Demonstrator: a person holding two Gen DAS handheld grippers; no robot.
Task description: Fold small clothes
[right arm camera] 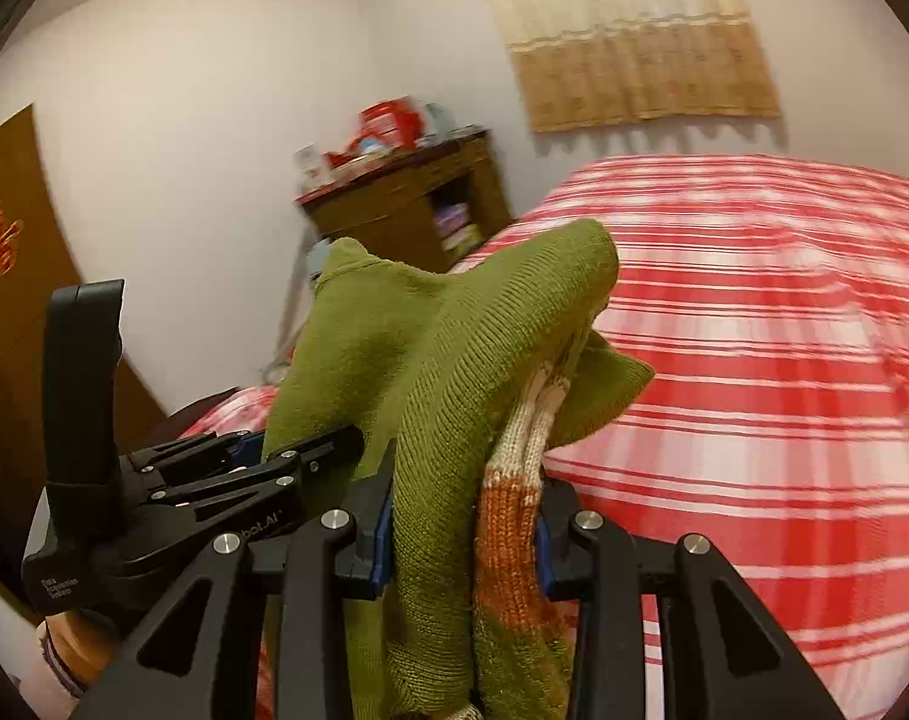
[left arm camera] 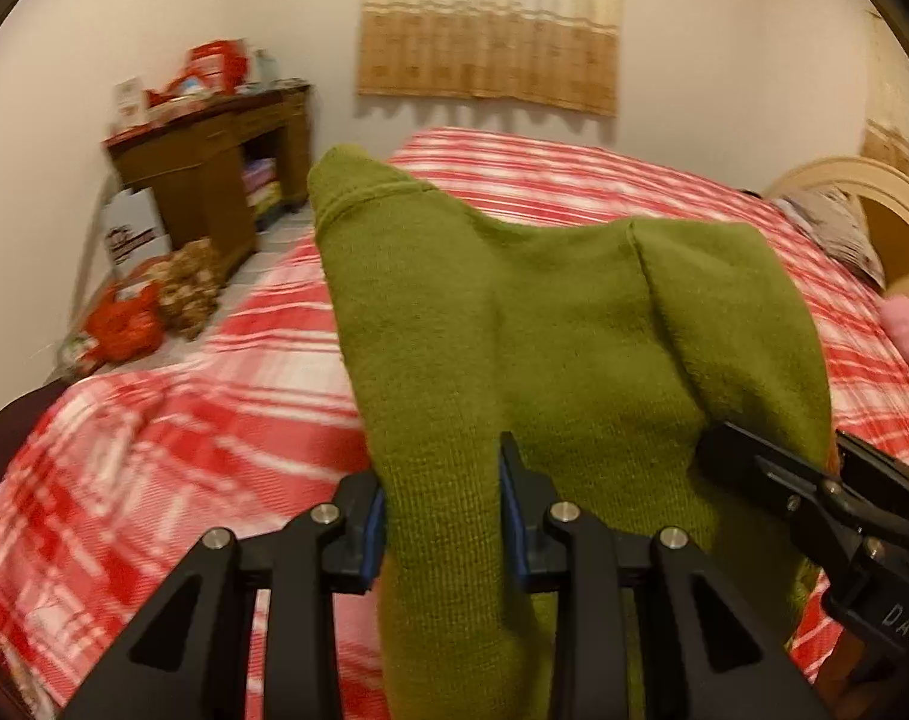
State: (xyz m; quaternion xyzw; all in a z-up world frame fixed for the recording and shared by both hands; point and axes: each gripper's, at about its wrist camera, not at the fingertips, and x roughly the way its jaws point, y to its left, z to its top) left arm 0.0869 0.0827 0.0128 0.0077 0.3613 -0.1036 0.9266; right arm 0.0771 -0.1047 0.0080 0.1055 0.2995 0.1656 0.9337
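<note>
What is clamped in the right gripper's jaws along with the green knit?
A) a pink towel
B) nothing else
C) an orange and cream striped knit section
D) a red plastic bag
C: in the right wrist view, the right gripper pinches the green sweater together with its orange and cream striped part.

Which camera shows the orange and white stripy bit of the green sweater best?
The right wrist view. There the orange and white stripes sit right between the right gripper fingers. The left wrist view shows mostly plain green sweater, with only an orange sliver at the far right.
</note>
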